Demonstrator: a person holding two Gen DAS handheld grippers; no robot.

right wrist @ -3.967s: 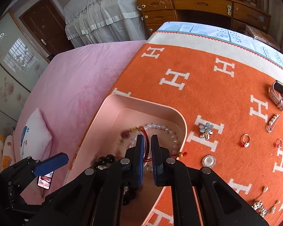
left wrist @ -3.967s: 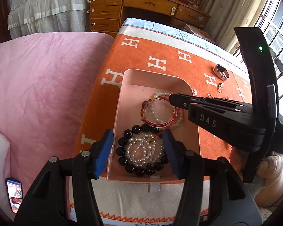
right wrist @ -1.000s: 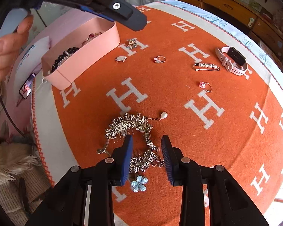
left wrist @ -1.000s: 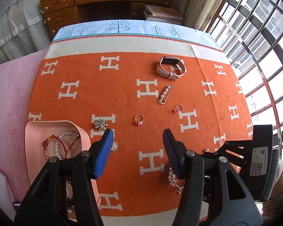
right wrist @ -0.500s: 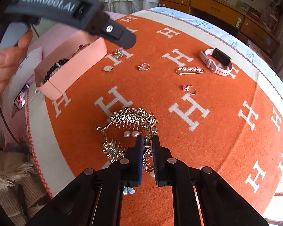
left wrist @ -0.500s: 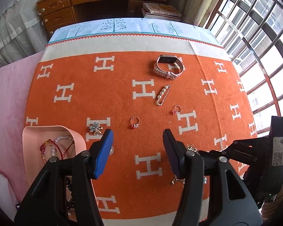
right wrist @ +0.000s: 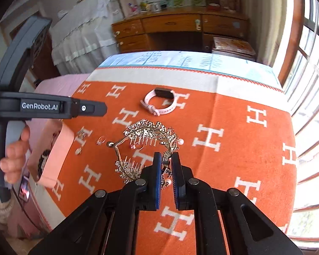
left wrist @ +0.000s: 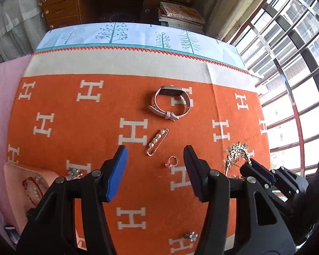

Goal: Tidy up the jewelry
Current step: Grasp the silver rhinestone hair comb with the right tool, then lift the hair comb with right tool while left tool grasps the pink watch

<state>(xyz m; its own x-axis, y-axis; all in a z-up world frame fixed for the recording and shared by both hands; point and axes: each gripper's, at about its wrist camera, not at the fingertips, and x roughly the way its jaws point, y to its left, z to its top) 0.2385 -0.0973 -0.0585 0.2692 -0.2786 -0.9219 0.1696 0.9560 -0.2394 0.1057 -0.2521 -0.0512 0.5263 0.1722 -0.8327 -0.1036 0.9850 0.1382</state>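
Starting at the left edge, the pink box (right wrist: 53, 155) sits on the orange blanket (left wrist: 95, 114), with beaded bracelets (left wrist: 33, 188) inside it. Just right of the box lie a flower brooch (left wrist: 74, 172) and what seems a small round brooch (right wrist: 78, 150), though it is too blurred to be sure. The left gripper (left wrist: 155, 171) hovers above the blanket, its fingers spread wide and holding nothing. Between those fingers in the left view lie a pearl pin (left wrist: 157, 142) and a ring (left wrist: 171, 162), with a pink watch (left wrist: 171, 103) farther back. To the right, the right gripper (right wrist: 166, 177) has its fingers closed on the hair comb (right wrist: 146, 136), pinching its chain and lifting it off the blanket, the jewelled arcs hanging ahead of the fingers.
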